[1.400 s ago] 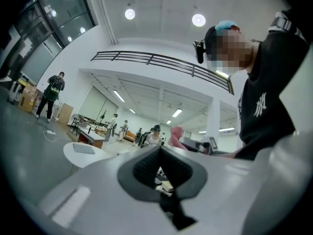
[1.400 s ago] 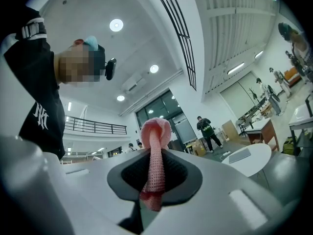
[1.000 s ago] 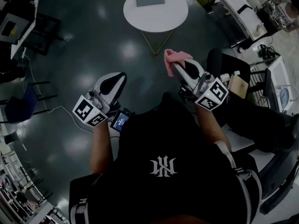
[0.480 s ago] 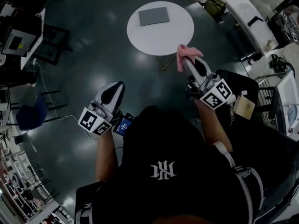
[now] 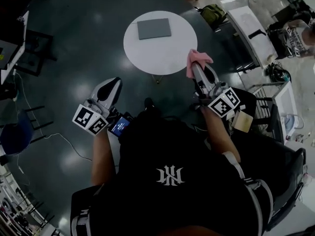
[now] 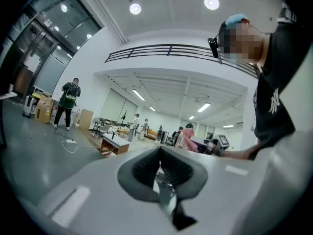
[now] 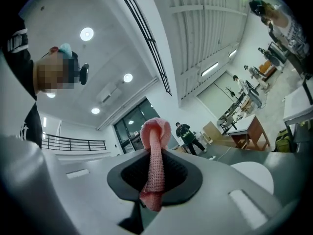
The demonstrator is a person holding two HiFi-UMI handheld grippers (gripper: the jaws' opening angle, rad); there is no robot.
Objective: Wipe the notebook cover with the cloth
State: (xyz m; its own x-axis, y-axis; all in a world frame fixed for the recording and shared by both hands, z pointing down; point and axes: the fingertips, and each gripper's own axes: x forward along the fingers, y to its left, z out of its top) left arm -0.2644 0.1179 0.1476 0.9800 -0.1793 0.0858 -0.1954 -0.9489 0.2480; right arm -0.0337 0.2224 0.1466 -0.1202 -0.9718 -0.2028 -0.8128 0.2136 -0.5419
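Note:
A grey notebook (image 5: 154, 28) lies flat on the far half of a round white table (image 5: 167, 53). My right gripper (image 5: 196, 69) is shut on a pink cloth (image 5: 197, 60) and hangs at the table's near right edge; the right gripper view shows the cloth (image 7: 154, 160) pinched upright between the jaws. My left gripper (image 5: 112, 86) is held low at the left, short of the table and over the dark floor. In the left gripper view its jaws (image 6: 160, 168) are closed together with nothing between them.
A long white desk (image 5: 253, 31) and a green bag (image 5: 212, 13) stand to the table's right. Dark chairs (image 5: 22, 127) and a cable (image 5: 54, 137) lie at the left. A wooden bench (image 6: 114, 144) and several people stand far off.
The table and notebook have come closer to me. My right gripper with the cloth now reaches the table's near right edge, and the left gripper has come forward too.

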